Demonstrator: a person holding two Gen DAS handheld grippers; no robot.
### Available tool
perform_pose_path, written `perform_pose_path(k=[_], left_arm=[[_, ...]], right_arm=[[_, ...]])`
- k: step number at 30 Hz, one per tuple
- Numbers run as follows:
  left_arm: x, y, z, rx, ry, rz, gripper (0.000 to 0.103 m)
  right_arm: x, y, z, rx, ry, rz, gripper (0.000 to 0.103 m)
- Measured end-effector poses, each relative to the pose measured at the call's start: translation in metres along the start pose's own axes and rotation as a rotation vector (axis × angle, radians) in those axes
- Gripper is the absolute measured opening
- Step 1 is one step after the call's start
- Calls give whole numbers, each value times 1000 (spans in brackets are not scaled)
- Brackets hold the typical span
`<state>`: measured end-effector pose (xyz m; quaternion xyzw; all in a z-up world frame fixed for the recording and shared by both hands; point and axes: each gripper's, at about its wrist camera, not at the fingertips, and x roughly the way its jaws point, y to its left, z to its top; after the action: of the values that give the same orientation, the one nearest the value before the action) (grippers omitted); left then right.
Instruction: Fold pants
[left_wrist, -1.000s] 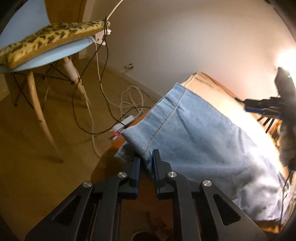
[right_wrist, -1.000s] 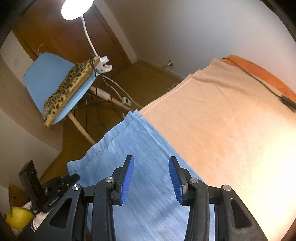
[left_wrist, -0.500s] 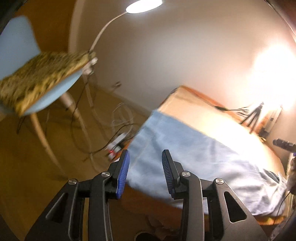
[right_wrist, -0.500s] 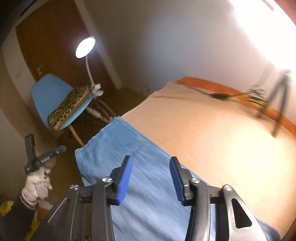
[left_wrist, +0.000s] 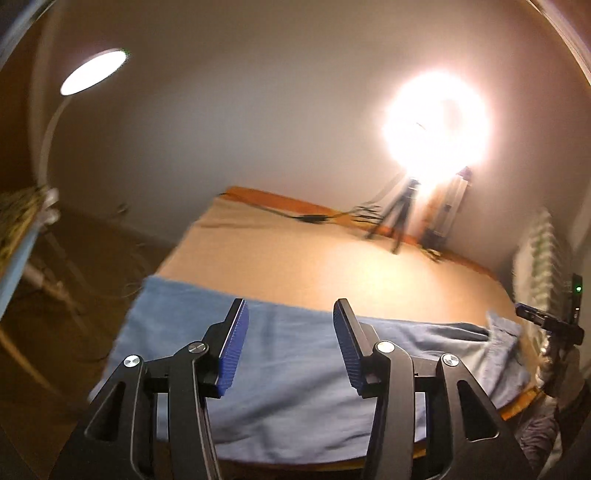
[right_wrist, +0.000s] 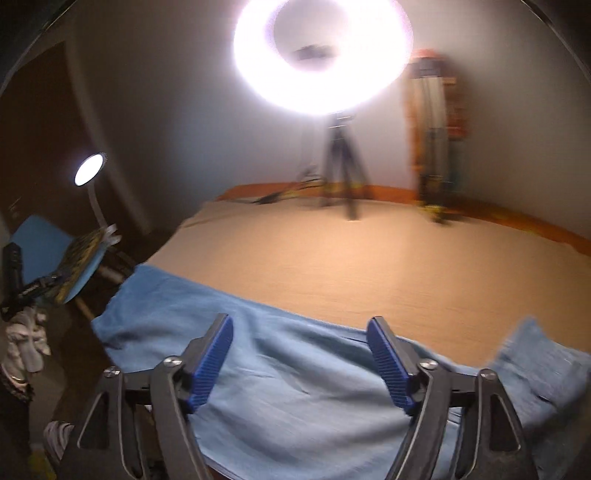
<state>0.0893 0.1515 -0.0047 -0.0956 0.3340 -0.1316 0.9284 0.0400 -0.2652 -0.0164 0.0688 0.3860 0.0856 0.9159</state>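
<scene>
Light blue denim pants (left_wrist: 295, 373) lie flat along the near edge of a bed with a beige cover (left_wrist: 306, 266). They also show in the right wrist view (right_wrist: 295, 373). My left gripper (left_wrist: 290, 321) is open and empty, raised above the pants. My right gripper (right_wrist: 300, 334) is open wide and empty, raised above the pants too. The other hand's gripper (left_wrist: 550, 321) shows at the right edge of the left wrist view, and at the left edge of the right wrist view (right_wrist: 22, 284).
A ring light on a tripod (right_wrist: 325, 55) stands beyond the bed's far side. A blue chair with a leopard-print cushion (right_wrist: 77, 258) and a desk lamp (right_wrist: 88, 170) stand left of the bed. A radiator (left_wrist: 539, 280) is at the right.
My left gripper has let go of the pants' corner, opened and lifted back. My right gripper has opened wider. Both views have tilted up from the pants toward the far wall.
</scene>
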Motion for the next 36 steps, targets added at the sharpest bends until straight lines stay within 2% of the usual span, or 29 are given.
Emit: perform_pose_path(k=[5, 8, 14, 17, 19, 21, 22, 24, 27, 32, 34, 36], left_arm=[[22, -61, 22, 93, 36, -106, 47], [43, -114, 25, 161, 86, -194, 47], [82, -202, 31, 244, 159, -331, 47], [102, -251, 30, 310, 200, -376, 47], [118, -285, 26, 336, 245, -425, 47], [130, -310, 23, 342, 282, -458, 48], [138, -324, 20, 348, 307, -478, 53], [150, -348, 13, 357, 343, -503, 57], [172, -380, -3, 351, 418, -546, 58], [215, -415, -33, 293, 534, -566, 58], [234, -420, -49, 244, 580, -574, 58], [251, -424, -61, 199, 619, -577, 58]], right_arm=[[-36, -55, -14, 89, -29, -95, 82], [-51, -91, -24, 157, -31, -141, 82], [-79, -145, -44, 261, -45, -182, 82], [-95, -173, -55, 303, -61, -204, 82], [-103, -190, -60, 341, -67, -216, 77], [-107, -207, -66, 390, -66, -227, 73], [-109, -216, -69, 415, -65, -226, 70], [-113, -235, -76, 465, -67, -211, 68], [-113, -257, -85, 511, -58, -196, 67], [-110, -282, -105, 579, -16, -161, 61], [-103, -292, -114, 615, 21, -147, 53], [-100, -300, -121, 647, 47, -138, 49]])
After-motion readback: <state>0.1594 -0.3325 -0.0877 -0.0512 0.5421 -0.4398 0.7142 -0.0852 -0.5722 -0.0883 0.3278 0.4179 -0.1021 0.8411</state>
